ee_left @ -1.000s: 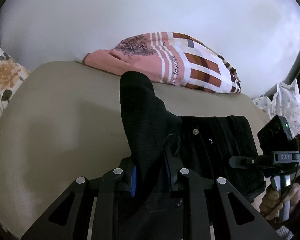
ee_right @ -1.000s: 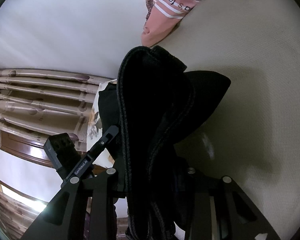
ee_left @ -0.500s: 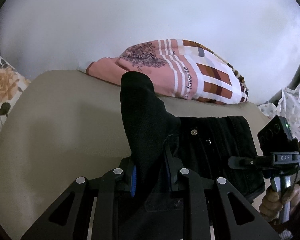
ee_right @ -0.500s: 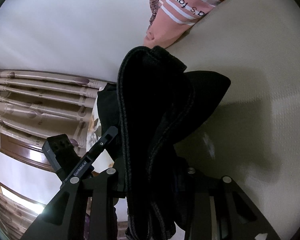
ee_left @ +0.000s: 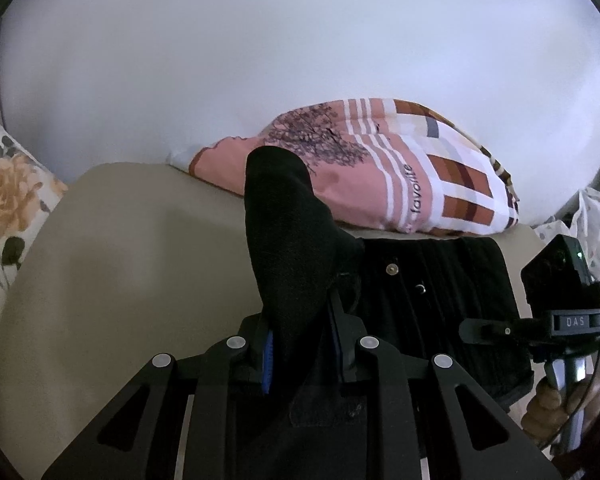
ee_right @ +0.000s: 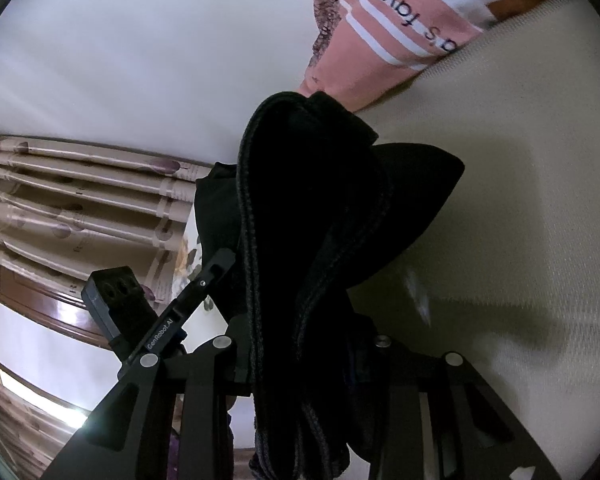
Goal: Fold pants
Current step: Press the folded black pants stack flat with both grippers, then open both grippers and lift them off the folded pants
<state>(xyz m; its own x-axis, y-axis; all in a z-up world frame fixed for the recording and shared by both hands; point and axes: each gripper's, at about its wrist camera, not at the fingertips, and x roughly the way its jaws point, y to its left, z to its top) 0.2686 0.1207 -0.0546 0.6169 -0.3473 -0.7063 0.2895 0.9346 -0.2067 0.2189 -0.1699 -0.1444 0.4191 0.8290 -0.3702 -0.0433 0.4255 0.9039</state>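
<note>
The black pants (ee_left: 432,296) lie on the beige bed (ee_left: 132,264), waistband and metal buttons showing to the right of my left gripper. My left gripper (ee_left: 300,340) is shut on a bunched black part of the pants that sticks up between its fingers. My right gripper (ee_right: 304,352) is shut on a thick fold of the pants (ee_right: 320,216) with stitched seams, held up off the bed (ee_right: 520,184). The right gripper also shows in the left wrist view (ee_left: 500,328) at the pants' right edge. The left gripper's body shows in the right wrist view (ee_right: 172,328).
A pink patterned pillow (ee_left: 380,168) lies at the head of the bed against the white wall; it also shows in the right wrist view (ee_right: 392,20). A floral cushion (ee_left: 4,200) is at the left. Curtains (ee_right: 80,200) hang left of the bed.
Both grippers have moved toward the pillow with the pants in hold; the pillow looks larger and lower in the left view. Both grips are unchanged.
</note>
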